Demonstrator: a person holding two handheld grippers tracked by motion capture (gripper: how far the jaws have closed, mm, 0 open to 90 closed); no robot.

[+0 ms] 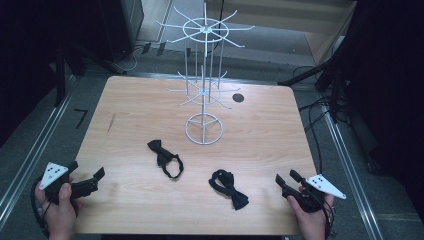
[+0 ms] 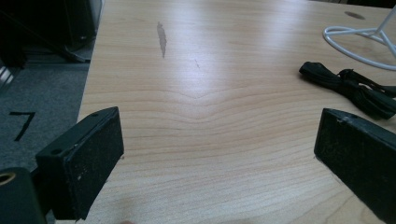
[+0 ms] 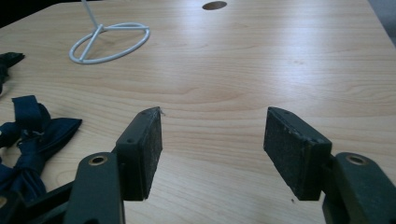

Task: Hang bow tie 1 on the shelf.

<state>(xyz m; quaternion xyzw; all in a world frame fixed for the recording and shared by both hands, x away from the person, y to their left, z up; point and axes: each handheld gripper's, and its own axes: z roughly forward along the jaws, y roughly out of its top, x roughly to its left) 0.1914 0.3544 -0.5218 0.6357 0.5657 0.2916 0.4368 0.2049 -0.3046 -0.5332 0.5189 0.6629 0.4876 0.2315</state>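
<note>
Pale wood-grain tabletop (image 1: 130, 125) with rounded corners, seen from above against a dark room with grey floor and black cables at the frame edges. Lower left of the high view: the left hand-held gripper (image 1: 98, 178), held in a person's hand (image 1: 60, 210), jaws spread wide over bare wood with nothing between them; the left gripper view shows the same wide gap (image 2: 219, 154). Left of centre: a black fabric bow tie with a looped strap (image 1: 165, 159), lying flat on the tabletop, well apart from both grippers; it appears at the right edge of the left gripper view (image 2: 348, 86). Centre, toward the top: a white wire display stand with a round base and two tiers of radiating hooks (image 1: 204, 129), upright. Right of centre, lower: a second dark bow tie with a strap (image 1: 229, 188), flat on the wood, near the right gripper and at the left edge of the right gripper view (image 3: 28, 135). Lower right: the right hand-held gripper (image 1: 286, 179), jaws parted and empty, bare wood between them in its own view (image 3: 212, 140).
</note>
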